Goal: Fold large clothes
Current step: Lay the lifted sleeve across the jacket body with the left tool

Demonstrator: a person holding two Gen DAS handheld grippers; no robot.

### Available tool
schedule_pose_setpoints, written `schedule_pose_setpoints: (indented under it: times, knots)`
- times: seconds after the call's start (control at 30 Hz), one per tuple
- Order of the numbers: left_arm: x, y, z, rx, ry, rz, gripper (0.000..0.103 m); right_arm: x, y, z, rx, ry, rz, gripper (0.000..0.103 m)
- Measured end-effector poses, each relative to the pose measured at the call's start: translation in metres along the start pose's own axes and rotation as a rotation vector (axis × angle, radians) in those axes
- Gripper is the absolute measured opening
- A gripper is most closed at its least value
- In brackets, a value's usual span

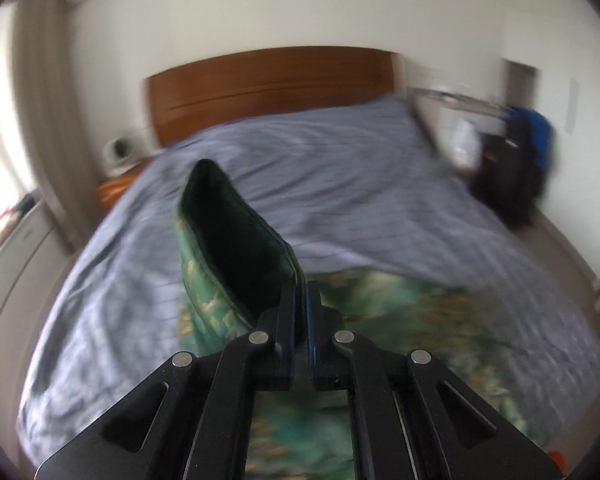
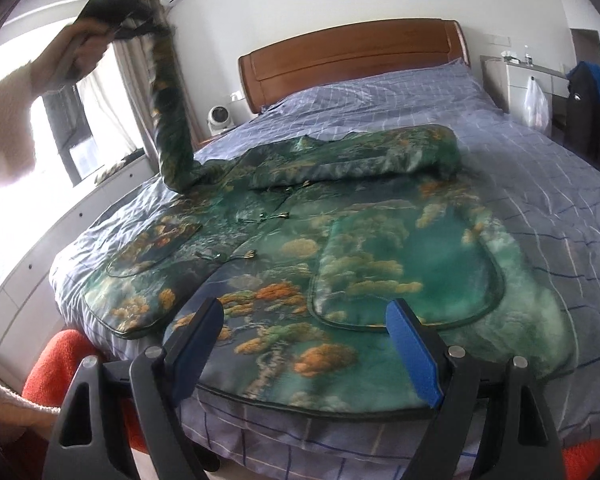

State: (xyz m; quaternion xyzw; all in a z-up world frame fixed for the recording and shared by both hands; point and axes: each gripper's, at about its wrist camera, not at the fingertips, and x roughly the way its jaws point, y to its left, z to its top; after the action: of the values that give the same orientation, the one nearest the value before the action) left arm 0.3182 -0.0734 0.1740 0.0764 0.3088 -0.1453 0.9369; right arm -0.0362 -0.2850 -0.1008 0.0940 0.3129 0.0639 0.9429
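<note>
A large green padded jacket [image 2: 340,240] with an orange and teal print lies spread on the bed, front up, its right sleeve folded across the chest. My left gripper [image 1: 300,292] is shut on the cuff of the left sleeve [image 1: 228,240] and holds it high above the bed; in the right wrist view it shows at the upper left [image 2: 140,28] with the sleeve [image 2: 172,128] hanging down to the jacket. My right gripper [image 2: 308,320] is open and empty, just above the jacket's hem at the bed's near edge.
The bed has a blue checked cover [image 2: 540,184] and a wooden headboard [image 2: 352,60]. A white fan [image 2: 220,118] sits on a nightstand at the left. A white cabinet [image 2: 40,248] runs along the left. Dark and blue clothes [image 2: 592,112] hang at the right. An orange cushion [image 2: 56,364] lies below the bed edge.
</note>
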Motion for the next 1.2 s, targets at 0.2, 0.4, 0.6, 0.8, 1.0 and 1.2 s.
schedule_pose_setpoints:
  times: [0.2,0.4,0.6,0.8,1.0,1.2]
  knots:
    - [0.075,-0.117,-0.022,0.099,0.078,-0.087,0.007,-0.008,-0.02,-0.001,0.048,-0.015,-0.02,0.083]
    - [0.122,-0.15,-0.083,0.168,0.195,-0.025,0.069,-0.008,-0.036,-0.002,0.103,-0.014,-0.026,0.083]
    - [0.101,-0.109,-0.13,0.206,0.198,-0.027,0.078,-0.006,-0.046,-0.003,0.134,-0.011,-0.027,0.083]
    - [0.081,0.005,-0.191,0.139,0.194,0.138,0.089,-0.001,-0.046,-0.002,0.133,0.009,-0.023,0.083]
    - [0.097,0.072,-0.262,0.117,0.309,0.216,0.089,0.01,-0.04,0.006,0.173,0.079,0.008,0.083]
    - [0.131,0.083,-0.269,0.093,0.326,0.236,0.089,0.015,-0.026,0.065,0.183,0.121,0.086,0.083]
